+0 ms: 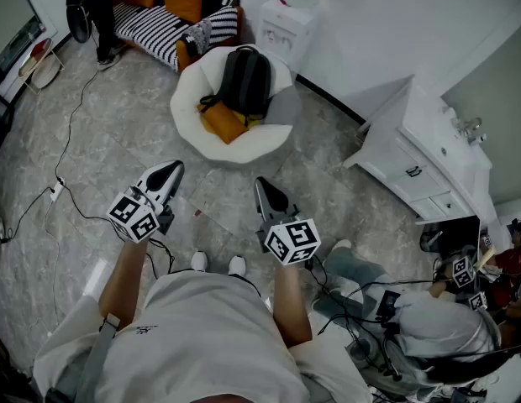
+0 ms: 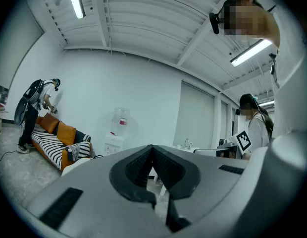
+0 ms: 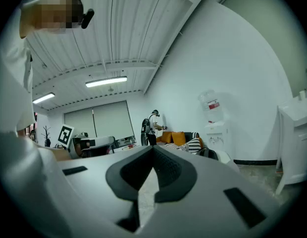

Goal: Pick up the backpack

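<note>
**While both claws are shut, the backpack is well out of reach**

Since the left gripper (image 1: 170, 173) and right gripper (image 1: 262, 185) both have their jaws pressed together with nothing between them, neither is ready to grab. Both are held level, low in front of the person.

The backpack (image 1: 246, 81) is slumped upright in the white round chair (image 1: 193, 133), across open floor from the grippers. It is partly on top of an orange cushion (image 1: 223, 122).

Risks as I see them:
- Reaching in with the jaws closed would just shove the bag deeper into the seat. Open them first.
- Pinching loose fabric rather than a handle or strap could let the bag slip or sag once lifted.
- The cushion sits right under the bag, so a low grip could drag it along.
- The cable (image 1: 67, 149) on the floor to the left is a snag hazard while walking over.
</note>
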